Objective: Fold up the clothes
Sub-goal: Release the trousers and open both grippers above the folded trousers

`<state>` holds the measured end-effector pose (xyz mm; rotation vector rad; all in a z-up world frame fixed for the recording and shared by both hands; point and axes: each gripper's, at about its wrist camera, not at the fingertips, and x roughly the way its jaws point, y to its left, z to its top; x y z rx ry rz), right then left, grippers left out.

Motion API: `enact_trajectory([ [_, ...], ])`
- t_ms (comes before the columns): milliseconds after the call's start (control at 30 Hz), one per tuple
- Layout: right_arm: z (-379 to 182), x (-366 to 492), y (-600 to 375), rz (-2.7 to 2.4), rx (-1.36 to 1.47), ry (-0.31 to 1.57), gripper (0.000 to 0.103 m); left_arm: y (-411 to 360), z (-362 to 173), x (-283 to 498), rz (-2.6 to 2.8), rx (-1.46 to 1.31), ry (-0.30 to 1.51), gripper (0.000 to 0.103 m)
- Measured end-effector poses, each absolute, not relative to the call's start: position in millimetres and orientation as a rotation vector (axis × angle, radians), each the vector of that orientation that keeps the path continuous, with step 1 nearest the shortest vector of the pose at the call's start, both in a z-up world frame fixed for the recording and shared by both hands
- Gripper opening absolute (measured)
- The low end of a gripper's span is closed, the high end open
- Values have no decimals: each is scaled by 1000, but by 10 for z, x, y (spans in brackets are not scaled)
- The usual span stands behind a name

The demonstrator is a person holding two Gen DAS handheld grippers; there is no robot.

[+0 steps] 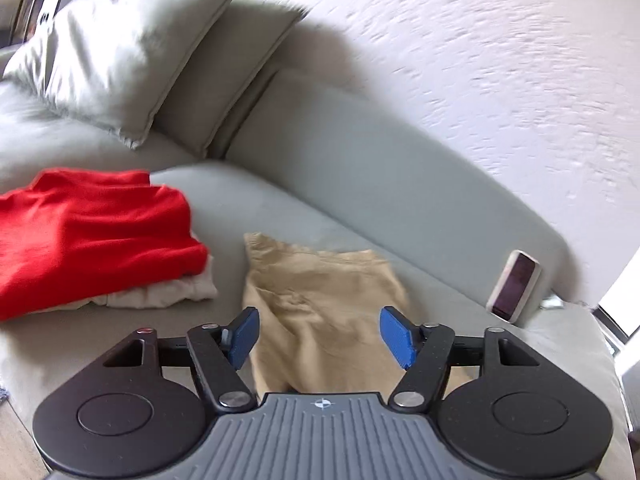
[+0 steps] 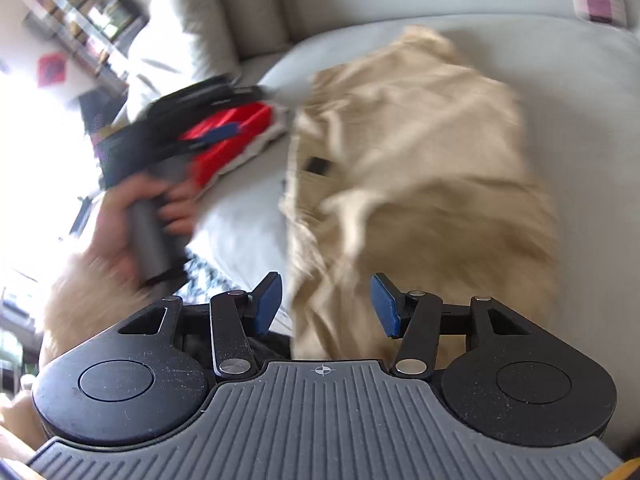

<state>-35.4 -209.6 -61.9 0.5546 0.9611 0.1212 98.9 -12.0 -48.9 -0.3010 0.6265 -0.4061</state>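
Observation:
A tan garment [image 1: 320, 304] lies crumpled on the grey sofa seat [image 1: 240, 208]; in the right wrist view the tan garment [image 2: 412, 152] is blurred and fills the middle. A folded red garment [image 1: 92, 232] rests on a white one [image 1: 160, 294] at the left. My left gripper [image 1: 318, 336] hovers open above the tan garment's near part, nothing between its blue pads. My right gripper [image 2: 326, 304] is open too, above the tan cloth's near edge, pads apart from it. In the right wrist view a hand [image 2: 132, 208] holds the left gripper's handle over the red garment [image 2: 228, 132].
Pale cushions [image 1: 116, 56] lean on the sofa back at the upper left. A phone [image 1: 514, 284] stands against the backrest [image 1: 380, 160] at the right. A textured white wall [image 1: 480, 60] rises behind. Shelves [image 2: 80, 20] show blurred at the far left.

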Motion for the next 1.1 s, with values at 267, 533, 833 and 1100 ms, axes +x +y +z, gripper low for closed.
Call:
enact_trajectory([
  [267,-559,-1158,-2689,-46,674,814,56,-320,-484,81,-432,-231,726,64],
  [533,-549,-1597,-2815,-43,592,728,27,-352,-314,-454,-382,-168,701,63],
  [833,-805,-1238,-2606,-60,375,741,26,-894,-646,-471,-717,-93,637,34],
  [1100,-974,-503,-2388,-90,258,721,30,-1083,-1383,99,-536,-161,886,30],
])
